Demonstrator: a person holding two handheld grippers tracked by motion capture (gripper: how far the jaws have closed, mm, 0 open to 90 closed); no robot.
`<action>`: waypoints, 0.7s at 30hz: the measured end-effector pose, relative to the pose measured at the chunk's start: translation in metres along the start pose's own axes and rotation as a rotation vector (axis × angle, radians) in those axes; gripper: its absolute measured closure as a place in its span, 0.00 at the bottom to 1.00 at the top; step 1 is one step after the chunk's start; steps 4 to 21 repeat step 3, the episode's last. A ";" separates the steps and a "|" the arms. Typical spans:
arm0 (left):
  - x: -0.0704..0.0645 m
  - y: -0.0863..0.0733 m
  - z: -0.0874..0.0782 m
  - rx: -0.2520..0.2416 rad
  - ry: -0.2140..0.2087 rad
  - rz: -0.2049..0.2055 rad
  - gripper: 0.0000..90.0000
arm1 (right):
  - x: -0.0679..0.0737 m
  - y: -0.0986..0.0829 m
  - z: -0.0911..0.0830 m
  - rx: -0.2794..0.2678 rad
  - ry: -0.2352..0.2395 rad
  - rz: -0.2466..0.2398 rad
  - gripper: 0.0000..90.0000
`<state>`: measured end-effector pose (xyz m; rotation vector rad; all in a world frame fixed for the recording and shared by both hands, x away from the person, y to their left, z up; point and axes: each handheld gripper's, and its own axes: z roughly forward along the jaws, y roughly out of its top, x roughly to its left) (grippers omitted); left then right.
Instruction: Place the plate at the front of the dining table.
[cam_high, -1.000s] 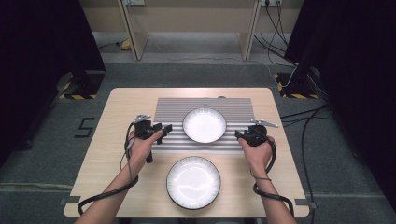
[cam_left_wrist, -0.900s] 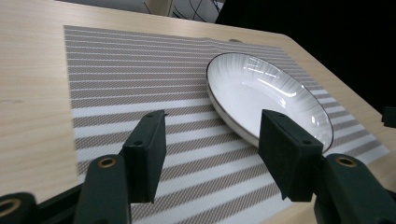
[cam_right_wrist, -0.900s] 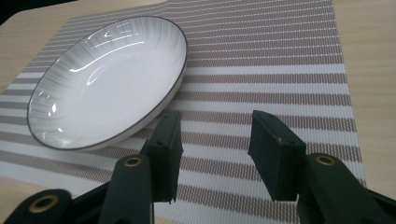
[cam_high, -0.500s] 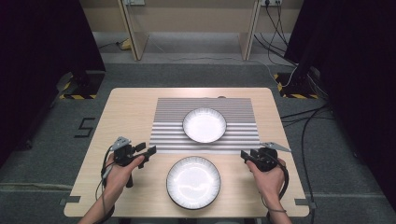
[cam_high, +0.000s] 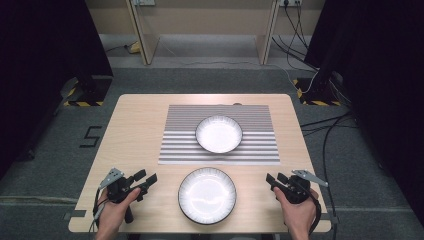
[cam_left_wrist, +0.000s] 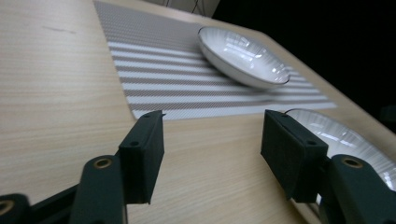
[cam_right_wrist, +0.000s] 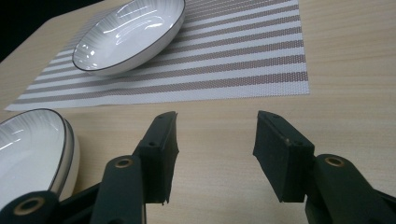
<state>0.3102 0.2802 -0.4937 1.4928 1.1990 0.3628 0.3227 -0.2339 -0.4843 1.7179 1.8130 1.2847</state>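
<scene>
Jaws released on both grippers, flanking the near plate (cam_high: 207, 194), touching nothing.

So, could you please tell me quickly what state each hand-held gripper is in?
Left hand-held gripper: open, holding nothing.
Right hand-held gripper: open, holding nothing.

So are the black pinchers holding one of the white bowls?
No. The left gripper and right gripper both stand open and empty beside the near black-rimmed white bowl.
</scene>
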 end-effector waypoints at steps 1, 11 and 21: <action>-0.001 0.003 -0.001 -0.031 0.000 0.023 0.40 | 0.000 -0.001 0.000 -0.009 0.002 0.007 0.51; -0.001 0.004 -0.001 -0.042 -0.005 0.029 0.40 | 0.002 0.001 0.000 -0.033 0.010 0.003 0.49; -0.001 0.004 -0.001 -0.042 -0.005 0.029 0.40 | 0.002 0.001 0.000 -0.033 0.010 0.003 0.49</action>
